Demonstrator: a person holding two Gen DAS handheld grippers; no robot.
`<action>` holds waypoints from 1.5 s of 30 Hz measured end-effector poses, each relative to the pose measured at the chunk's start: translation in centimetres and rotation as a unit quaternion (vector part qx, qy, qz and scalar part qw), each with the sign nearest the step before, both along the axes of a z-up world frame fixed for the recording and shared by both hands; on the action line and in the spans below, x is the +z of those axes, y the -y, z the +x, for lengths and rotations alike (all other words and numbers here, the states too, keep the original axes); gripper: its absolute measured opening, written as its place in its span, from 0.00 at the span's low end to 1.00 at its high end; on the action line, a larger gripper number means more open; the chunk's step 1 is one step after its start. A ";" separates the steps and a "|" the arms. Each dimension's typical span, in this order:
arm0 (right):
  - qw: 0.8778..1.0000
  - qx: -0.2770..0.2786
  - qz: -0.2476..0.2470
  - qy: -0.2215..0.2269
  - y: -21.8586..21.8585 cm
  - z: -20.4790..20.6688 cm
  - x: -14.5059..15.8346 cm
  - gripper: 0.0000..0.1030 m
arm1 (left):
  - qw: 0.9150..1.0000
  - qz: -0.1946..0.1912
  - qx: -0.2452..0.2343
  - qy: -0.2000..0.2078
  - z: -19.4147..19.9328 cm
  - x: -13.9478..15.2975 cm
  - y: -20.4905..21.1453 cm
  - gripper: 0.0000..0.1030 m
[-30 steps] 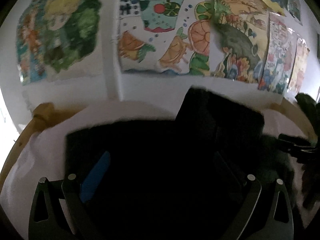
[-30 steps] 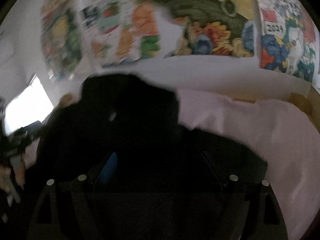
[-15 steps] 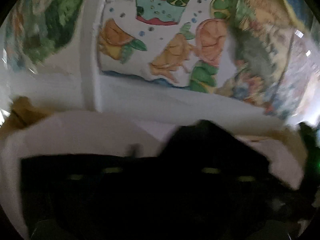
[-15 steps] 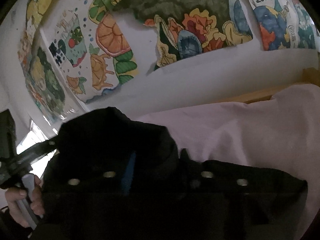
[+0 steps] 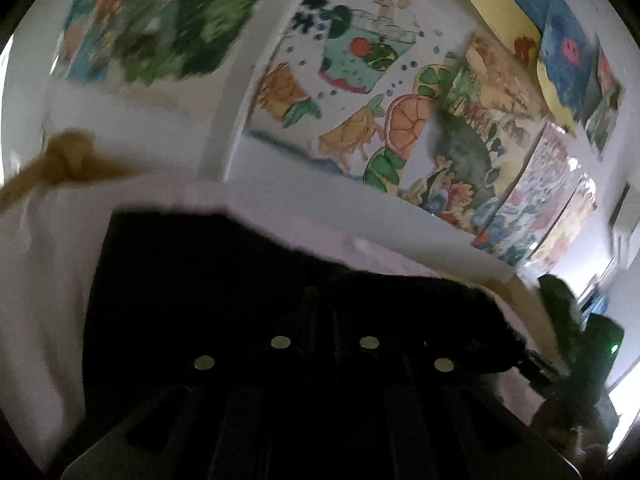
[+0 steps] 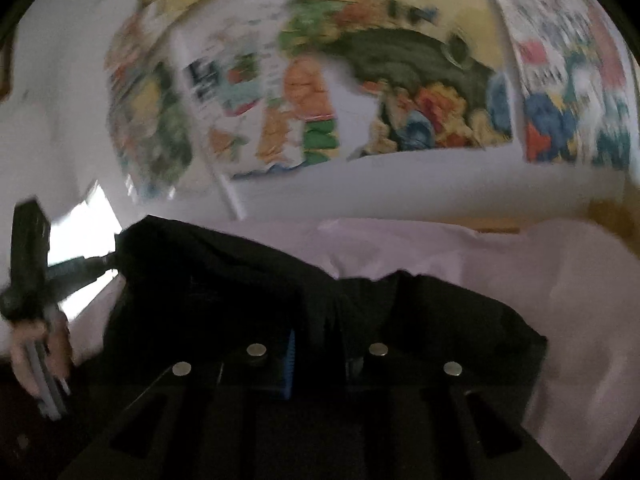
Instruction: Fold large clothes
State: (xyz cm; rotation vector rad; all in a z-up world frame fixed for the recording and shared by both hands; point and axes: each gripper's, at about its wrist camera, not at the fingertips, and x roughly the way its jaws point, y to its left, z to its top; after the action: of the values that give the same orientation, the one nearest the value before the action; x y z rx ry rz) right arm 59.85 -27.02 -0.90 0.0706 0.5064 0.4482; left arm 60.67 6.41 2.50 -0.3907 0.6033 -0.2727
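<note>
A large black garment (image 5: 208, 280) lies on a pale pink sheet (image 5: 36, 280) and fills the lower half of both views; in the right wrist view the garment (image 6: 224, 276) spreads from left to right. My left gripper (image 5: 324, 320) has its jaws close together, pinched on a fold of the black cloth. My right gripper (image 6: 316, 340) is likewise closed on the black cloth, with a blue pad (image 6: 289, 364) showing beside the pinched fold. The other gripper and the hand holding it show at the left edge of the right wrist view (image 6: 36, 308).
A white wall with colourful drawings (image 5: 360, 92) rises right behind the bed. A wooden bed frame (image 5: 68, 160) shows at the left, and its edge also shows at the right of the right wrist view (image 6: 608, 216). Bright window light (image 6: 80, 224) comes from the left.
Both grippers went from open over the garment to closed on it. The raised flap of black cloth has come down and the garment now lies flatter on the sheet.
</note>
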 end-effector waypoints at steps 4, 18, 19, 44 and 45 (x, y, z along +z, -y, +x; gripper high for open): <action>0.998 0.026 -0.053 0.006 -1.1 -3.0 -1.0 0.13 | 1.000 -0.007 -0.001 -0.013 -2.9 -1.1 -0.8 0.03; 0.979 0.020 -0.202 -0.008 -4.9 -1.7 -9.1 0.12 | 0.996 0.062 0.004 -0.059 0.5 -7.9 0.1 0.03; 0.979 0.017 -0.201 -0.006 -4.8 -1.7 -9.1 0.12 | 0.997 0.061 0.001 -0.056 0.6 -8.0 0.1 0.03; 0.999 -0.033 0.003 -0.023 0.2 -2.5 -0.9 0.59 | 0.993 0.082 0.005 0.081 -5.1 -0.6 0.8 0.68; 0.999 -0.031 0.002 -0.027 -0.5 -2.0 -1.2 0.55 | 0.993 0.088 0.001 0.079 -4.5 -0.7 1.4 0.68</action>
State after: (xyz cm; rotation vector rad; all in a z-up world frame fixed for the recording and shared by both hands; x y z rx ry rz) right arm 57.81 -26.54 -2.08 0.1012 0.5542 0.3880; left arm 56.12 5.04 1.75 -0.1977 0.4661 -0.2432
